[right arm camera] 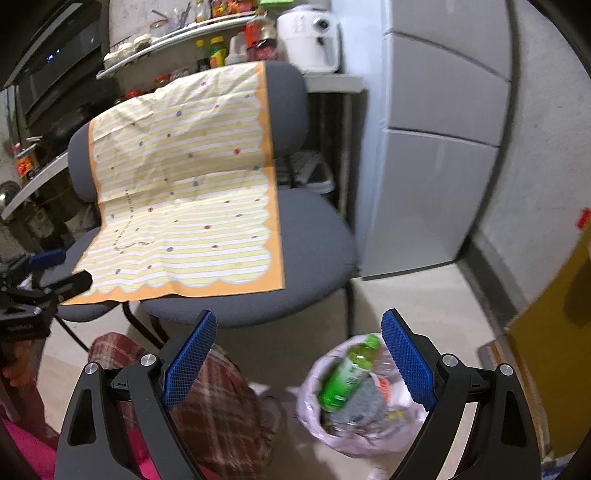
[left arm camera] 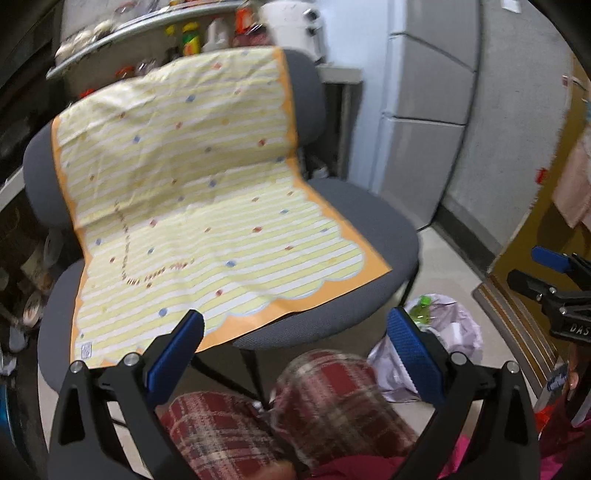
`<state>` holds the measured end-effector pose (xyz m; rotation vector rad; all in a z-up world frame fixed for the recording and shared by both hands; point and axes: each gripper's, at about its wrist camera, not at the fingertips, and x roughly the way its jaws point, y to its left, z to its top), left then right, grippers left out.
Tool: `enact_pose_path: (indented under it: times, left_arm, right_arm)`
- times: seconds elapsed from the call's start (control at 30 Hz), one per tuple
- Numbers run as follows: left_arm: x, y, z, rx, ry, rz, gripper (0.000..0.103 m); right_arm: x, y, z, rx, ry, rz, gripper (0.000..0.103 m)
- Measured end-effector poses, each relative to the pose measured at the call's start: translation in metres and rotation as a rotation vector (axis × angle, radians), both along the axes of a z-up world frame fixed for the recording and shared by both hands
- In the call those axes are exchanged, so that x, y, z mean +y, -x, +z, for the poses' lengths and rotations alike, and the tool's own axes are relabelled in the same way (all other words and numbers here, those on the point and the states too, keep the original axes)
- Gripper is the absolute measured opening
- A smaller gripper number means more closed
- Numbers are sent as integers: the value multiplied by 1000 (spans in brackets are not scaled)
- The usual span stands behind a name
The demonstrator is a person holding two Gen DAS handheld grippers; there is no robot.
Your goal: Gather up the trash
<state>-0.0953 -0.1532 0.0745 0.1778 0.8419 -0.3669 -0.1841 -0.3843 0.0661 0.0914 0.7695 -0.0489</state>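
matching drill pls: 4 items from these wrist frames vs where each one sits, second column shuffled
Items:
1. green bottle
2. striped cloth
3. trash bag
4. white appliance

Places:
A. draped over the grey chair
B. on the floor, right of the chair
C. on the counter behind the chair
D. inside the bag, on top of the trash

Pairs: 1-D, 2-A, 3-B, 4-C

Grey padded chair (right arm camera: 306, 236) ahead, draped with a yellow striped cloth (right arm camera: 184, 206) — cluttered shelves (right arm camera: 177, 37) behind it. Pale fridge (right arm camera: 436, 147) to the right, grey wall (right arm camera: 546, 129) beyond — light floor (right arm camera: 424, 299) below.
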Motion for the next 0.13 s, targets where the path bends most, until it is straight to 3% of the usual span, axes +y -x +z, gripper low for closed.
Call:
enact_pose_path:
  times: [0.13]
  left_arm:
    - [40,-47,-25,59,20,93,96]
  right_arm:
    - [21,-59,-18,30,-93,112,90]
